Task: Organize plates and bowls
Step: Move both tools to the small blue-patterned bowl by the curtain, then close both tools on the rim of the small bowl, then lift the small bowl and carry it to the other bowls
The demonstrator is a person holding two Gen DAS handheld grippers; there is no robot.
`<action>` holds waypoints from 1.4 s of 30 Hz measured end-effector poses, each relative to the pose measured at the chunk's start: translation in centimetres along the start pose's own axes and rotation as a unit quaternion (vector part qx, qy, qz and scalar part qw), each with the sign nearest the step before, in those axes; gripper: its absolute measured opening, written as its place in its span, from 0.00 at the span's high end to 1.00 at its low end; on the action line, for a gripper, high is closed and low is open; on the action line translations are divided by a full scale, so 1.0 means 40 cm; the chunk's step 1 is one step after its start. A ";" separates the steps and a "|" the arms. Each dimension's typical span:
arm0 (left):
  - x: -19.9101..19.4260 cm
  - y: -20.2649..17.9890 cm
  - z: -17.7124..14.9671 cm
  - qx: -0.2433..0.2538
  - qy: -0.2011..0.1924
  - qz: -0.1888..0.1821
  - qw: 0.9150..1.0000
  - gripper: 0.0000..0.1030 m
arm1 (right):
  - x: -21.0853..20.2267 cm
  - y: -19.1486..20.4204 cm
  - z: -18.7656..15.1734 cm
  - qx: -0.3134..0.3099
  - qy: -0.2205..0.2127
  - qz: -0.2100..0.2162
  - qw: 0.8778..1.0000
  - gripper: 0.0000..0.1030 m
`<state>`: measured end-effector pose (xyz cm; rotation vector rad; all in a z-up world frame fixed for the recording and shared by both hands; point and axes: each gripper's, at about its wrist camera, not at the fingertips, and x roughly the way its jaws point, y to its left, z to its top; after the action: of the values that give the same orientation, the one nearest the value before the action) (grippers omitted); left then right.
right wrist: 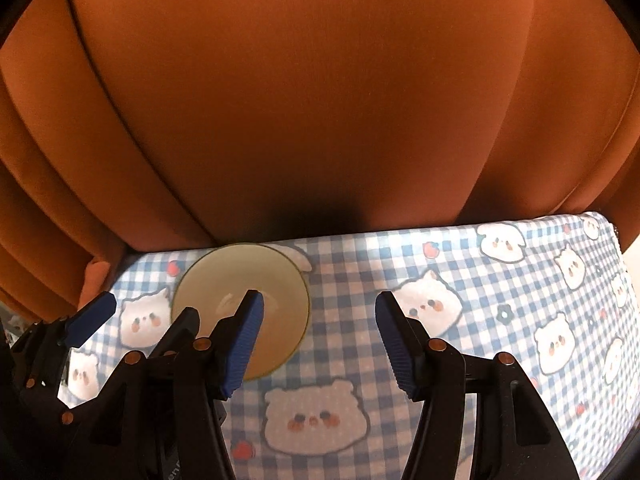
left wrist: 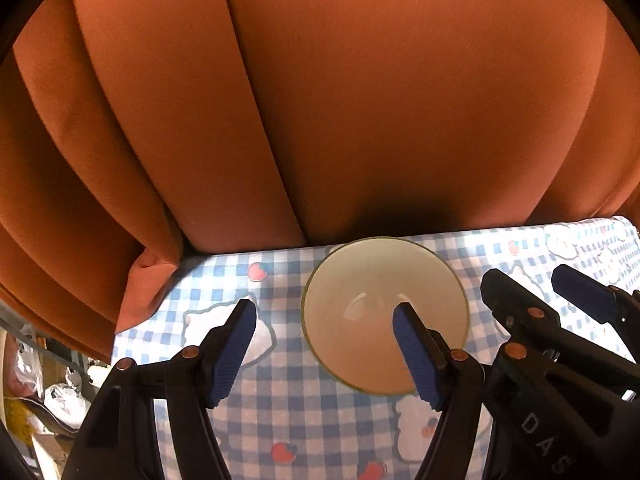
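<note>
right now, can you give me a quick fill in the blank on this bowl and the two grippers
1. The bowl stands upright and holds ____.
2. The tablecloth under it is checked in white and ____.
3. The jaws of the left gripper and the right gripper are both ____.
4. Behind the table hangs an ____ curtain.

Missing words: nothing; blue; open; orange
</note>
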<state>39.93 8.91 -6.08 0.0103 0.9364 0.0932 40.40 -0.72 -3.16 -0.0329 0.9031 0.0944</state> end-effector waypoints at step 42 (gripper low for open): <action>0.096 0.003 -0.042 -0.029 0.030 -0.009 0.999 0.77 | 0.141 0.023 -0.033 -0.005 0.036 0.025 0.999 0.87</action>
<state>40.80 9.31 -10.16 -0.0551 0.9934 0.1053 42.74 0.48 -8.39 -0.0225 0.9759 0.1456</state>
